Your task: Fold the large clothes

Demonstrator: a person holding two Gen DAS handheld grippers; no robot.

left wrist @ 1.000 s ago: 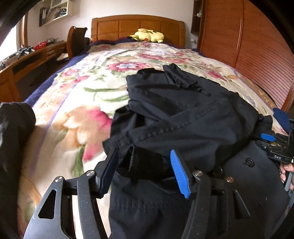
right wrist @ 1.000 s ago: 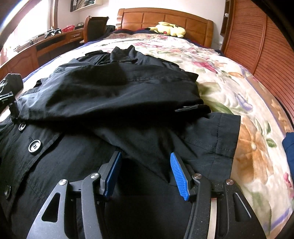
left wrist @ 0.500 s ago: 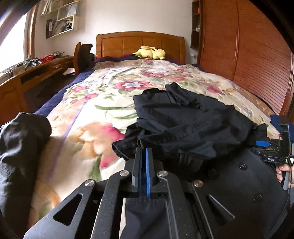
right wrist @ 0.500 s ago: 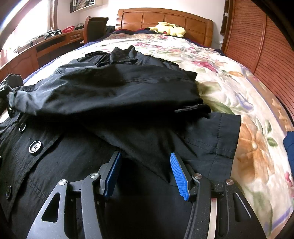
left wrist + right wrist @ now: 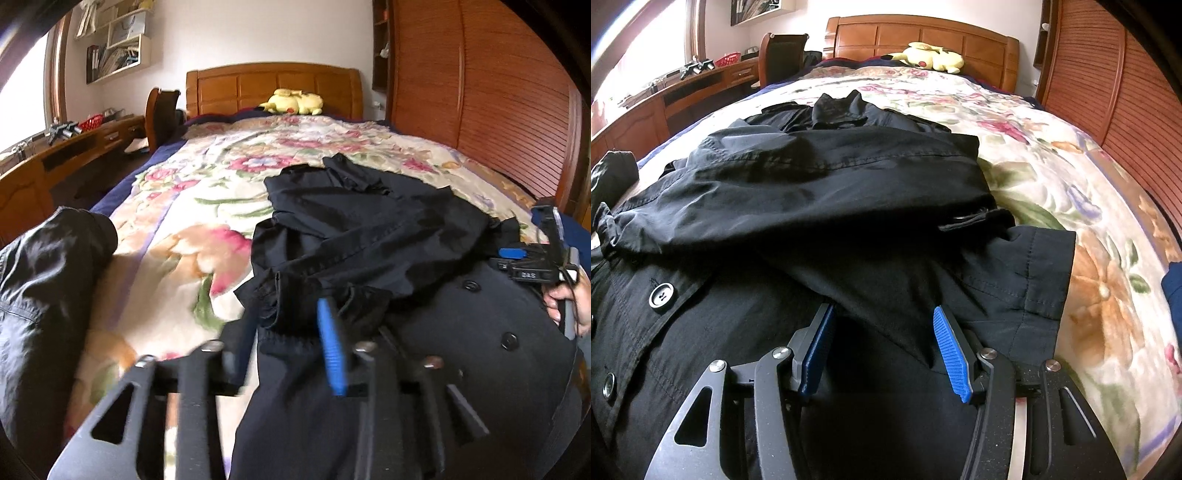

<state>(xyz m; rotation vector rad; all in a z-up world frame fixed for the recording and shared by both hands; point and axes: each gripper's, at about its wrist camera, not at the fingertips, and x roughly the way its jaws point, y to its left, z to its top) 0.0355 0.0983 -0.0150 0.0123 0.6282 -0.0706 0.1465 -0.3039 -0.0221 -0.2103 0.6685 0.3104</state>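
We've got both wrist cams low at the bed's foot, angled down, facing the headboard (image 5: 923, 33). Each sits right over the black coat (image 5: 369, 229), which both views share.

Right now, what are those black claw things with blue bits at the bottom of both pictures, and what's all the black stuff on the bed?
Those claws are two grabbing tools, and a person holds one in each hand. Each tool has a little camera looking out along its fingers, so one picture comes from the left gripper and the other from the right gripper. In the left picture you can spot the person's hand holding the other tool. The black stuff is a big black coat with buttons, spread on a flowery bedspread for folding. The left claw is opening over the coat's edge; the right one is open, gripping nothing. A yellow plush toy lies by the headboard.
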